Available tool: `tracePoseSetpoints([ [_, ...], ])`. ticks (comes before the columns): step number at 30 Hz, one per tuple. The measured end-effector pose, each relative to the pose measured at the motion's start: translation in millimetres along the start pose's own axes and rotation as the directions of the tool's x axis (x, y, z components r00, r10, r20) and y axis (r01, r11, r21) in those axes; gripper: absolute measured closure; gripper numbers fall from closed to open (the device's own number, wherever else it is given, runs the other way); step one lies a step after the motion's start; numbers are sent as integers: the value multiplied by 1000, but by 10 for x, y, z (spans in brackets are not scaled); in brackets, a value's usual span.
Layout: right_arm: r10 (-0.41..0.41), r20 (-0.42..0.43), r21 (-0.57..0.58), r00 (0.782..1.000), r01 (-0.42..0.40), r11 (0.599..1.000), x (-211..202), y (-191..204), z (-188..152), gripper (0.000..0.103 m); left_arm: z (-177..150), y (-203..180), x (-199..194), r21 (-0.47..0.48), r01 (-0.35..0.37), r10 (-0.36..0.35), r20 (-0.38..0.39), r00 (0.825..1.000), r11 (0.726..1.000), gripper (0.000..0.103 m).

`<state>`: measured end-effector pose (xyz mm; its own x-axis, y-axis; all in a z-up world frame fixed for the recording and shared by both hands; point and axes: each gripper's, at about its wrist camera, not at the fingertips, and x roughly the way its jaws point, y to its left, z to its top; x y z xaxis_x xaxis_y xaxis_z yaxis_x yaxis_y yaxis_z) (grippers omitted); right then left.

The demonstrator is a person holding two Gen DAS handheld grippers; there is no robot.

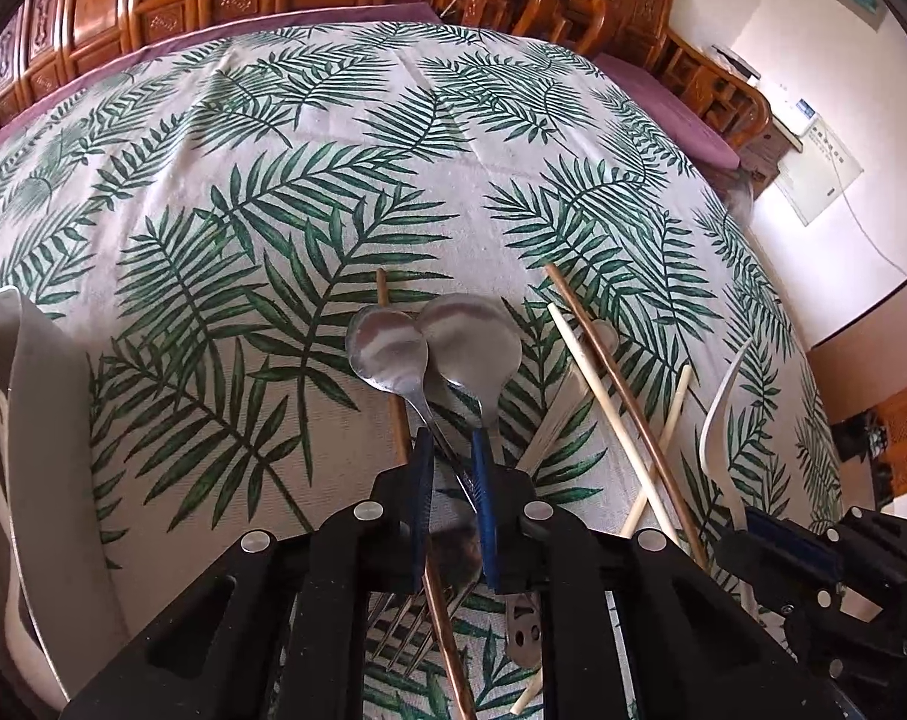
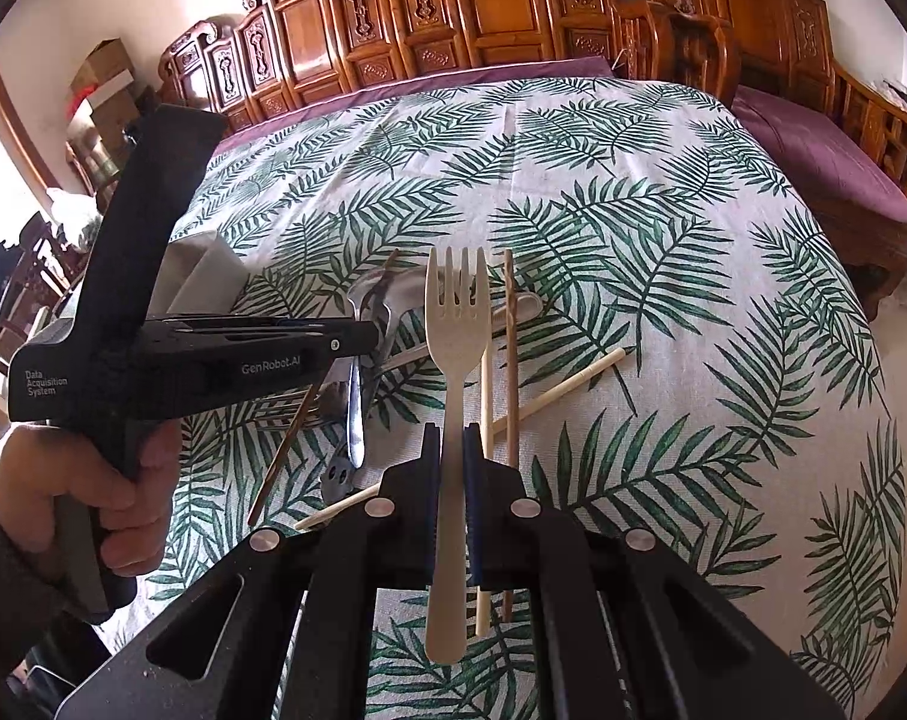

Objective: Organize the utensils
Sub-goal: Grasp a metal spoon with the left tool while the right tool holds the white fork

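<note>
The right gripper (image 2: 451, 450) is clamped on the cream fork (image 2: 453, 324), tines up and forward. The left gripper (image 1: 453, 456) pinches 2 metal spoons (image 1: 429, 348) by their handles, off to the fork's left. The risk is 1 spoon sliding out, since 2 handles share a single pinch. Both are held level above the chopsticks (image 1: 621, 372), with the tray (image 1: 39, 420) further left.

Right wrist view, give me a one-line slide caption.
Right gripper clamps a cream fork above scattered chopsticks on the leaf-print tablecloth.
</note>
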<state>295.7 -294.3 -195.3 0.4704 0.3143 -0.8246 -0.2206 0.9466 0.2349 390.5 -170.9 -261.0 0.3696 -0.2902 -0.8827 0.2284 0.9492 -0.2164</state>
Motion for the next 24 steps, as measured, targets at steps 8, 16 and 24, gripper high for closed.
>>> tracePoseSetpoints([
  [8, -1, -3, 2, 1000, 1, 1000, -3, 23, 0, 94, 42, 18, 66, 17, -48, 48, -4, 999, 999, 89],
  [16, -13, -10, 11, 1000, 13, 1000, -15, 9, -31, 94, 43, -31, 20, 50, -91, 90, 25, 996, 995, 100],
  [24, -28, -8, 6, 1000, 28, 1000, -92, 113, -25, 94, 17, 37, -291, 38, -61, 58, 76, 995, 997, 100],
])
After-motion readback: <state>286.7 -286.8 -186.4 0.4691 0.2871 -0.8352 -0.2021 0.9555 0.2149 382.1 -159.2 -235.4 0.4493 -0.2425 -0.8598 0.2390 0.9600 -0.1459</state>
